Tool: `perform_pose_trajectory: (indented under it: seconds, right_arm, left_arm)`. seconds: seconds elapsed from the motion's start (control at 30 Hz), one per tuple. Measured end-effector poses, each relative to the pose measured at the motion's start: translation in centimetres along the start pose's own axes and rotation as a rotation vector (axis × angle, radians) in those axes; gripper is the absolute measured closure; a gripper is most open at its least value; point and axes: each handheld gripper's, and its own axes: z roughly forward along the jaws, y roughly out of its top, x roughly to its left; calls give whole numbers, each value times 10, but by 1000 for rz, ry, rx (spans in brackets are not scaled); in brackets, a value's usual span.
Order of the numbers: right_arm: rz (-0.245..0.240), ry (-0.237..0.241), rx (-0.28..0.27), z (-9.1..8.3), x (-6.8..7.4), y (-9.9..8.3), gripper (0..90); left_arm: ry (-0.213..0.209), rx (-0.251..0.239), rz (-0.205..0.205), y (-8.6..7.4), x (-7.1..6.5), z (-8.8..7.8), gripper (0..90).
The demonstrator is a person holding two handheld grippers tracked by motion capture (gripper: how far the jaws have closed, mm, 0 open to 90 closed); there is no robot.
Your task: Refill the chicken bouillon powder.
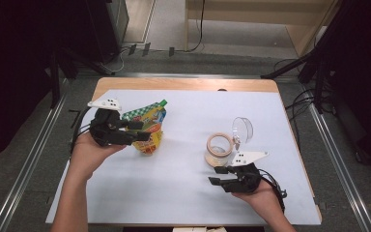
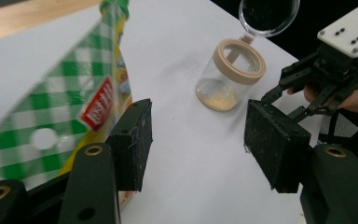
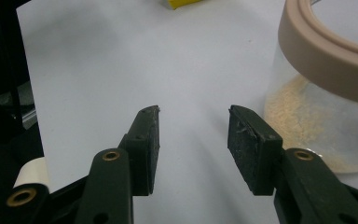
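Right gripper lower right, fingers spread, empty, beside open jar. Left gripper centre left, fingers spread by green-checked pouch on table.

A lab-like recording room; dark stands, floor cables, metal rails ring one table.

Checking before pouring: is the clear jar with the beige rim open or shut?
Open. The clear jar stands upright, its hinged transparent lid flipped back off the beige rim.
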Motion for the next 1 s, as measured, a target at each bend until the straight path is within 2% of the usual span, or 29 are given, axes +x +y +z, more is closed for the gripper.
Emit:
perform_pose_trajectory:
  seconds: [0.13, 0.27, 0.47, 0.6, 0.87, 0.93, 1.0]
  right_arm:
    - [-1, 7, 8, 2, 2, 0, 550]
    - [-10, 13, 14, 4, 3, 1, 551]
    - [-17, 24, 16, 6, 5, 2, 551]
    - [-33, 37, 17, 9, 6, 4, 550]
    - [-52, 60, 28, 15, 11, 7, 548]
    - [-54, 62, 30, 16, 12, 7, 546]
    - [-56, 61, 28, 17, 13, 7, 542]
  left_arm:
    - [30, -17, 0, 3, -1, -18, 426]
    - [64, -35, -19, -1, 2, -33, 426]
    - [121, -36, -49, -12, 13, -42, 422]
    - [121, -39, -83, -22, 24, -36, 421]
    - [111, -8, -103, -33, 36, -4, 447]
    - [120, -18, -98, -34, 36, 3, 474]
    - [110, -23, -113, -34, 38, 10, 522]
